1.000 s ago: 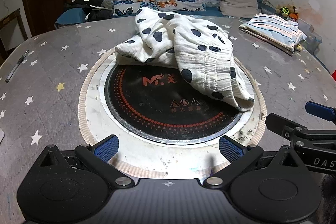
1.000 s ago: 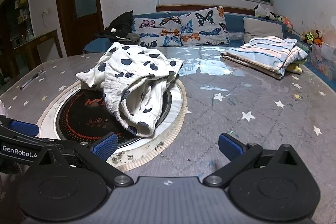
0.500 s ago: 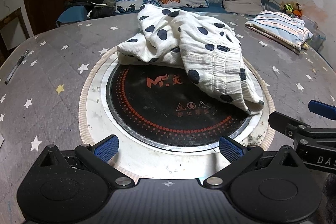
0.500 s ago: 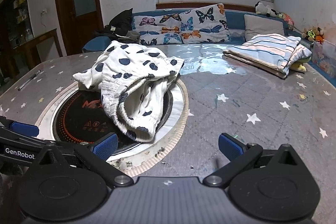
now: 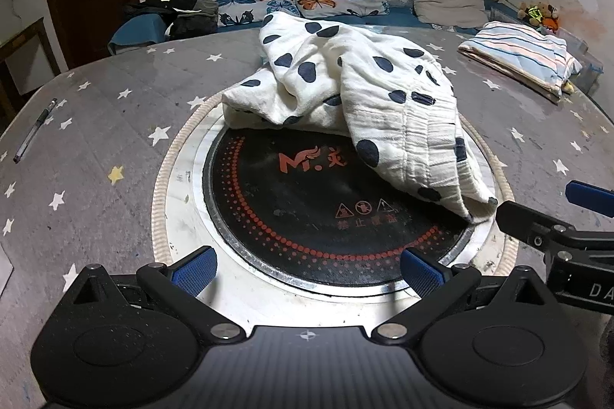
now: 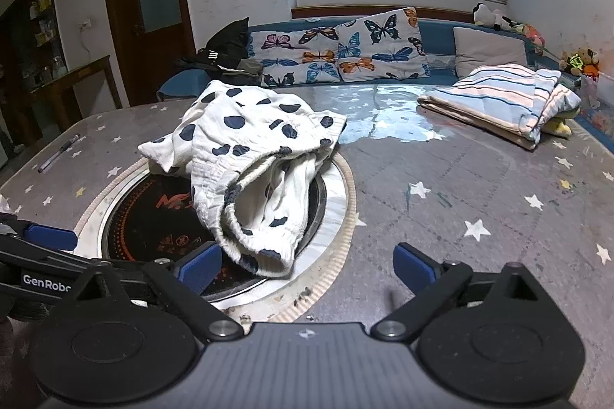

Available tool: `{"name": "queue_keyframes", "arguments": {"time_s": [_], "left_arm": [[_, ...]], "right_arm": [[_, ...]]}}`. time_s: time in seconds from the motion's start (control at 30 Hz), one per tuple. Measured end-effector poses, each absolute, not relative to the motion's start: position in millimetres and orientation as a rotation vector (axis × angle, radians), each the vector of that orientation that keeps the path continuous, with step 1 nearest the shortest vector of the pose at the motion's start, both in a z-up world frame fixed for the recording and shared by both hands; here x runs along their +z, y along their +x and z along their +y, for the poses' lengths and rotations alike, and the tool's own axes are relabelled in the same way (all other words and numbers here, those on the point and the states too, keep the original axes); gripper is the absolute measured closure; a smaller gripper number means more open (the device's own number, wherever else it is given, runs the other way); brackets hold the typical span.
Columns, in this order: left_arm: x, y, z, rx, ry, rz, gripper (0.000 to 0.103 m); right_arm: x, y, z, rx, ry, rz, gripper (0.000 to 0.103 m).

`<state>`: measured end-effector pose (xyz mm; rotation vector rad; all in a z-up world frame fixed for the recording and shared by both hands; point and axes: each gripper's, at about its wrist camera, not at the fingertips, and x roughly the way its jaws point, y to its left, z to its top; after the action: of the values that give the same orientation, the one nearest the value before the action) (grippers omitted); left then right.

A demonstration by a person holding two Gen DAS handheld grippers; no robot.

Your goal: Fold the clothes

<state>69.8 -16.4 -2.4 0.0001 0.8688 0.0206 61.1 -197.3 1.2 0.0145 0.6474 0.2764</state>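
The left gripper [image 5: 307,269] and right gripper [image 6: 307,265] hover spread wide and empty at the table's [image 6: 479,186] near edge. Ahead, the crumpled polka-dot garment [image 5: 368,102] lies across the central round cooktop [image 5: 307,209], its elastic waistband nearest the right gripper.

Left gripper [image 5: 307,271] and right gripper [image 6: 307,267] — seemingly empty, spread wide.

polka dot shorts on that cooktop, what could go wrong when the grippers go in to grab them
The polka dot shorts lie crumpled, so the open right gripper may pinch only one layer of the elastic waistband. Crumbs and grime on the cooktop rim could soil the white fabric if it is dragged. The open left gripper is close to the right one; they might collide.
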Motion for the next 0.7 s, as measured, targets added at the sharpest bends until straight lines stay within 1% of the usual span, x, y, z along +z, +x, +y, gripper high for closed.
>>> {"name": "queue_keyframes", "arguments": {"time_s": [0.3, 0.47, 0.63, 0.67, 0.7], "left_arm": [[1.3, 77.3, -9.8, 0.046, 0.007, 0.855, 0.0], [5.6, 82.3, -2.3, 0.078, -0.001, 0.841, 0.0], [13.1, 87.3, 6.3, 0.111, -0.017, 0.819, 0.0], [15.0, 88.1, 8.1, 0.115, -0.022, 0.814, 0.0], [16.9, 88.9, 10.0, 0.12, -0.026, 0.809, 0.0]], "right_arm": [[1.8, 67.1, -196.3, 0.281, 0.018, 0.649, 0.008], [0.4, 70.4, -197.2, 0.291, 0.03, 0.658, 0.012], [1.8, 75.9, -193.1, 0.339, 0.041, 0.662, 0.02], [2.3, 78.7, -191.7, 0.36, 0.05, 0.666, 0.024], [2.7, 82.4, -189.3, 0.387, 0.061, 0.67, 0.025]]}}
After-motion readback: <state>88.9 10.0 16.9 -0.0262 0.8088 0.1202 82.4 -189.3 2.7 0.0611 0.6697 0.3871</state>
